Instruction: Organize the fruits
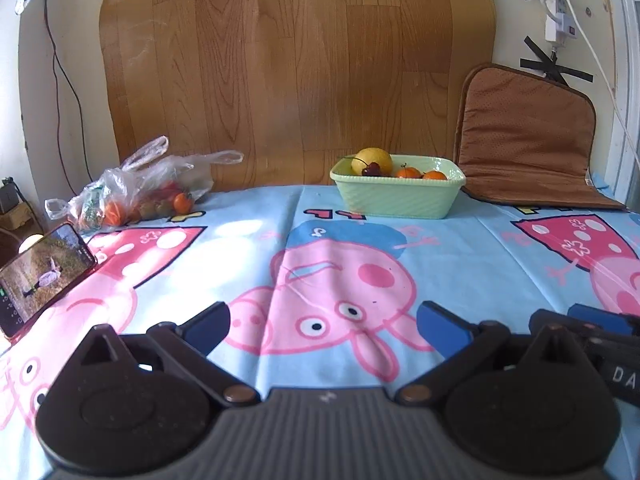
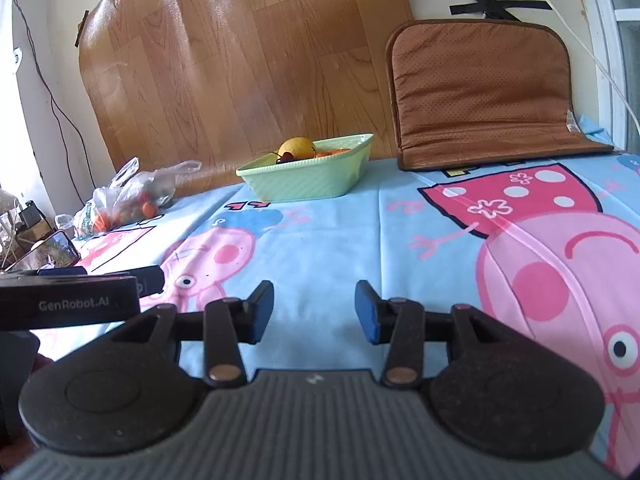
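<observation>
At the far left of the bench [image 1: 256,248], near the wall, a plastic bag [image 1: 136,188] lies slumped with fruit inside it: an orange one [image 1: 182,202] shows at its mouth, with more red and orange pieces behind the film, so that lot is not yet sorted. Just nearer along the left edge a phone [image 1: 44,276] leans with its screen lit. Right of the bag, well apart from it, the green basket [image 1: 400,200] holds a yellow fruit [image 1: 372,160], a cherry [image 1: 372,169] and some oranges [image 1: 434,175], so I judge the job partly done. Both tools hang low over the cloth, far from either: the left hand-held gripper [image 1: 322,322] has its jaws spread wide and bare, the right hand-held gripper [image 2: 315,310] narrower but also apart, nothing between.
</observation>
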`<action>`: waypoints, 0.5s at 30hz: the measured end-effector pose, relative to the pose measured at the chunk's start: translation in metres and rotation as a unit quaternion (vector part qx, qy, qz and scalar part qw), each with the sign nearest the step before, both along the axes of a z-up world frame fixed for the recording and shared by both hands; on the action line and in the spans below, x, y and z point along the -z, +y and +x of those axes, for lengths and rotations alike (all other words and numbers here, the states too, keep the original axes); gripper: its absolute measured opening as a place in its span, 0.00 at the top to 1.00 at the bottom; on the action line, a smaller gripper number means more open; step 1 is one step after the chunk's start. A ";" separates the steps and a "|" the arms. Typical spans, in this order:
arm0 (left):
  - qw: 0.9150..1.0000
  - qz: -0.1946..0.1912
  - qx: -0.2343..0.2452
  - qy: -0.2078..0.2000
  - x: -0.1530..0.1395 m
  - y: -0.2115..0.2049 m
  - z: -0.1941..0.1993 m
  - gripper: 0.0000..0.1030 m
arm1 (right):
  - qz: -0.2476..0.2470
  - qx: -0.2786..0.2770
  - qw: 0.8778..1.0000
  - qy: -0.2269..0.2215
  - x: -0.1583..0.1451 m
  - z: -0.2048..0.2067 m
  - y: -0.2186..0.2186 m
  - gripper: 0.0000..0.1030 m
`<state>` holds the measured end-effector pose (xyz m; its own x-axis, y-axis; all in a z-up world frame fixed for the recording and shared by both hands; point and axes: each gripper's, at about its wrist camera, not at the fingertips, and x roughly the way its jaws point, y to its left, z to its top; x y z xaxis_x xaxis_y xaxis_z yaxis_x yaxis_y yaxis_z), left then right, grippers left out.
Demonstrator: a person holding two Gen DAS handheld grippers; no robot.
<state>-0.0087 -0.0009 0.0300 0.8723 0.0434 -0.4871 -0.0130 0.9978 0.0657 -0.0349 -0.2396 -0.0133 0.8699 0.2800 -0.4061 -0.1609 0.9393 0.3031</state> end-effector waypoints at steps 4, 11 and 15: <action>1.000 0.016 -0.001 -0.016 0.001 -0.004 -0.003 0.00 | -0.004 -0.003 1.000 0.000 0.001 0.000 0.002 0.53; 1.000 0.023 0.007 -0.012 0.003 -0.009 -0.004 0.00 | 0.003 -0.007 1.000 0.007 0.002 0.001 0.001 0.51; 0.999 0.033 0.009 -0.009 0.005 -0.011 -0.003 0.00 | 0.006 -0.008 1.000 0.009 0.002 0.001 0.000 0.50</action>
